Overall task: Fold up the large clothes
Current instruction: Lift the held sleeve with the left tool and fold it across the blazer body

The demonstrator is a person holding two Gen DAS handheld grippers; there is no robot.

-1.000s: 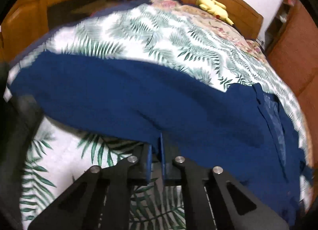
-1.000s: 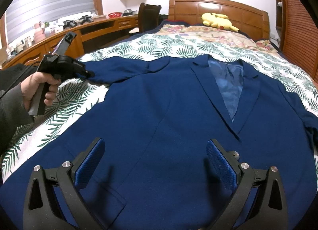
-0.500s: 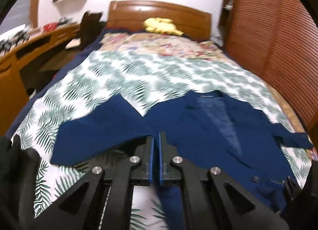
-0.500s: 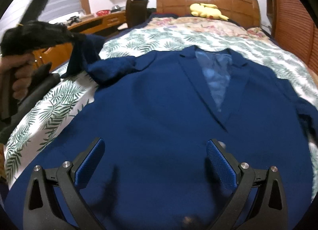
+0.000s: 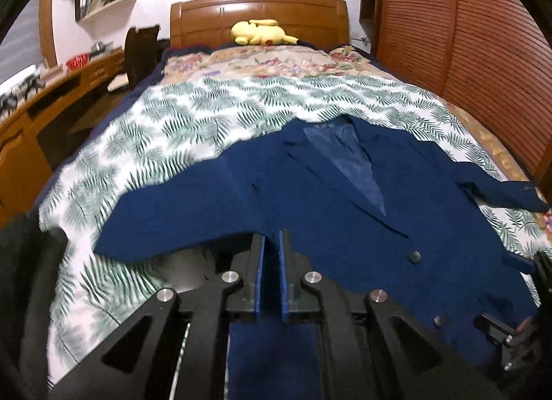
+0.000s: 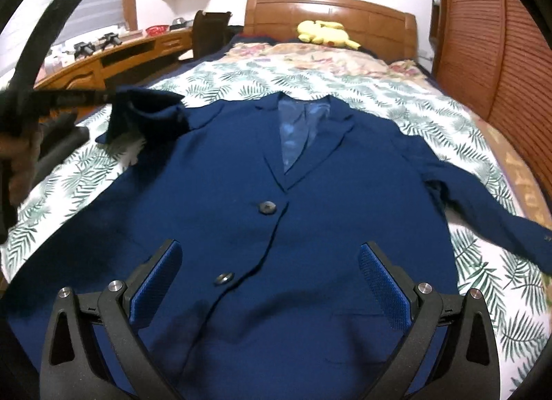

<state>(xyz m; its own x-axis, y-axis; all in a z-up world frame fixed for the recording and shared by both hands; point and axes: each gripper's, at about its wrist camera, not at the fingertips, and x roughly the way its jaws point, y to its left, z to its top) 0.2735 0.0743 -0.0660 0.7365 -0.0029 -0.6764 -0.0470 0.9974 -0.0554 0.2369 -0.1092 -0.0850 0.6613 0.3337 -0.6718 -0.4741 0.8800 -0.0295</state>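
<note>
A navy blazer (image 6: 276, 193) lies face up on the leaf-print bedspread (image 6: 241, 82), collar toward the headboard, and also fills the left wrist view (image 5: 327, 200). My left gripper (image 5: 270, 237) pinches the blazer's left sleeve (image 6: 148, 113) between its blue pads; its jaws are just starting to open with the cloth still between them. In the right wrist view that gripper (image 6: 103, 98) holds the sleeve lifted above the bed at the upper left. My right gripper (image 6: 269, 244) hovers open over the blazer's lower front, below the two buttons, holding nothing.
A yellow plush toy (image 5: 258, 32) lies by the wooden headboard (image 5: 258, 6). A wooden desk (image 6: 103, 61) and a dark chair (image 6: 207, 30) stand along the bed's left side. Slatted wooden doors (image 5: 465, 55) line the right. The other sleeve (image 6: 483, 213) stretches out right.
My left gripper has lifted the sleeve off the bed and swung it in toward the blazer's body. My right gripper has drawn back and up, so both buttons now show.
</note>
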